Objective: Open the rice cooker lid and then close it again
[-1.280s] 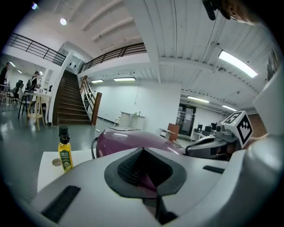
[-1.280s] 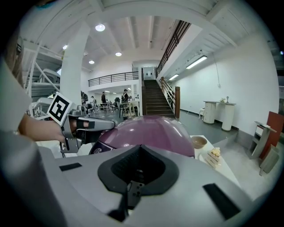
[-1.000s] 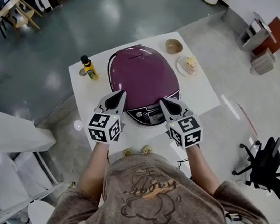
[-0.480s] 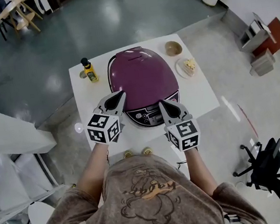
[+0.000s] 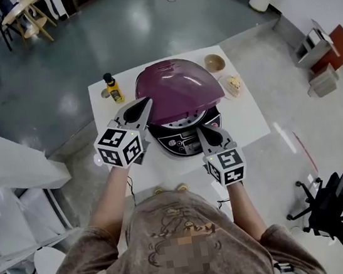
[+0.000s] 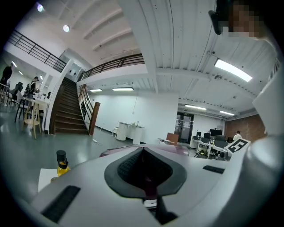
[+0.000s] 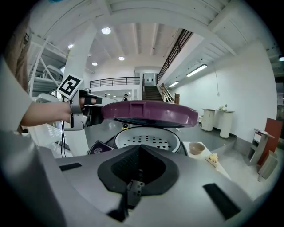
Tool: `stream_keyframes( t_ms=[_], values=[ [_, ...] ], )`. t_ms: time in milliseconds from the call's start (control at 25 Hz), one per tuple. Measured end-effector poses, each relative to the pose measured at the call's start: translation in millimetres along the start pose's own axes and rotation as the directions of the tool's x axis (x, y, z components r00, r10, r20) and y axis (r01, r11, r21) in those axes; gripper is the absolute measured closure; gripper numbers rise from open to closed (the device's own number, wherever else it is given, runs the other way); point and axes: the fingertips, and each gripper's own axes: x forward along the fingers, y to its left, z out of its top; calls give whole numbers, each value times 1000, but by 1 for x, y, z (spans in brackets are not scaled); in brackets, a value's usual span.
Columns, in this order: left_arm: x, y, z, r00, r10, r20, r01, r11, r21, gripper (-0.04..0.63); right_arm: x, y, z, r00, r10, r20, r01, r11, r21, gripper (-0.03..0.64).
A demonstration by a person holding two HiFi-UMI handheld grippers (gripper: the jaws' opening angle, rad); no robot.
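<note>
The round purple plastic lid [image 5: 178, 91] of the rice cooker [image 5: 184, 140] in the middle of the white table [image 5: 245, 119] has just lifted at the front with the left gripper [image 5: 144, 105], fingers squeezed shut at its rim, so opening has begun; the right gripper [image 5: 201, 128] waits shut and empty.

At six o'clock, a taupe short-sleeved T-shirt [image 5: 172, 228] with an orange-brown print. The grey left gripper [image 5: 146, 104] and right gripper [image 5: 201, 129] each carry a white, black-marked cube [image 5: 120, 148].

The lid [image 5: 178, 91] has swung up off the rice cooker [image 5: 188, 140], its front edge clamped in the risen left gripper [image 5: 144, 107]; the perforated inner plate [image 7: 147, 141] now shows.
</note>
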Motion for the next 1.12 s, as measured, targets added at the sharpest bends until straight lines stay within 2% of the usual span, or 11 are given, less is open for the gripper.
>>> stream_keyframes(
  t_ms=[400,920,1120],
  values=[
    [7,7,36,999,-29,28,27,999,42,572,0,-1,2,1000,11,-2,-11,1000,14,614],
    [11,23,84,990,-75,117,68,996,62,574,0,0,2,1000,21,-3,-21,1000,22,614],
    [17,37,104,988,-68,140,58,996,74,574,0,1,3,1000,24,-5,-24,999,24,612]
  ],
)
